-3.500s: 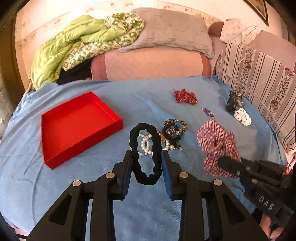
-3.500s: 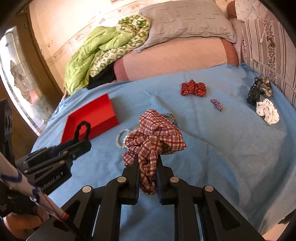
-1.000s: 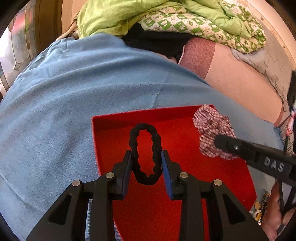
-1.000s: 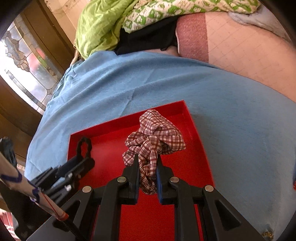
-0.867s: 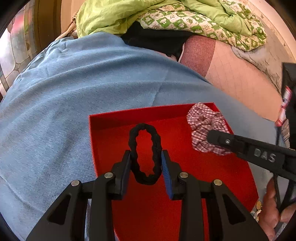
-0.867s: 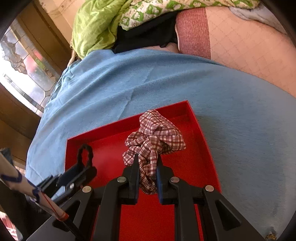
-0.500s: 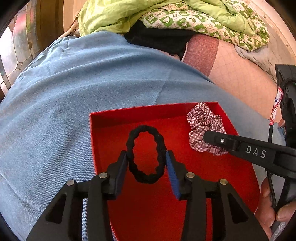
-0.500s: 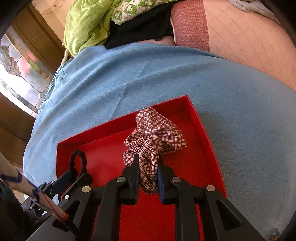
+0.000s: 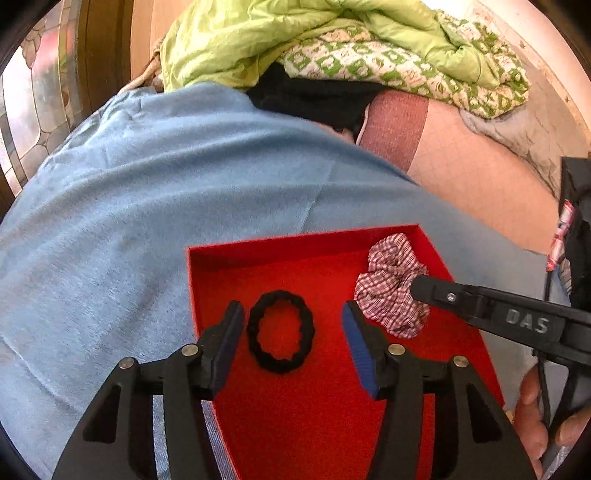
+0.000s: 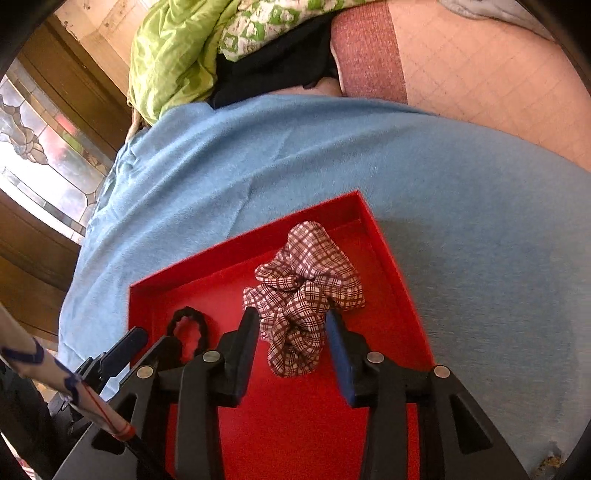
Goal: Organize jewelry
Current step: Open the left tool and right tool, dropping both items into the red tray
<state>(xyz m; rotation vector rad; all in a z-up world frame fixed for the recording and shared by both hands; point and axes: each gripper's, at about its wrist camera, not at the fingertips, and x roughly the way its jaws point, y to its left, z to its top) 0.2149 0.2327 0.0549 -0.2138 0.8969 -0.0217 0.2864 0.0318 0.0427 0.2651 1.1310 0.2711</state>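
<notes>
With both hand-held grippers spread wide and holding nothing, the left hand-held gripper (image 9: 293, 325) around the black hair tie (image 9: 280, 331) and the right hand-held gripper (image 10: 291, 332) around the checked scrunchie (image 10: 304, 295) in the red tray (image 9: 303, 242) on the bed (image 9: 147, 192), each should lift straight up so no finger snags the cloth.

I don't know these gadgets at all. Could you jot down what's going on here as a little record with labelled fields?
Setting: a bed covered by a light blue blanket
Container: shallow red rectangular tray lying on the blanket
In the tray: round black fabric hair tie and red-and-white checked fabric scrunchie, lying apart
Left tool: open, fingers either side of the hair tie, not touching it
Right tool: open, fingers either side of the scrunchie
Background: crumpled green quilt at the far end of the bed
</notes>
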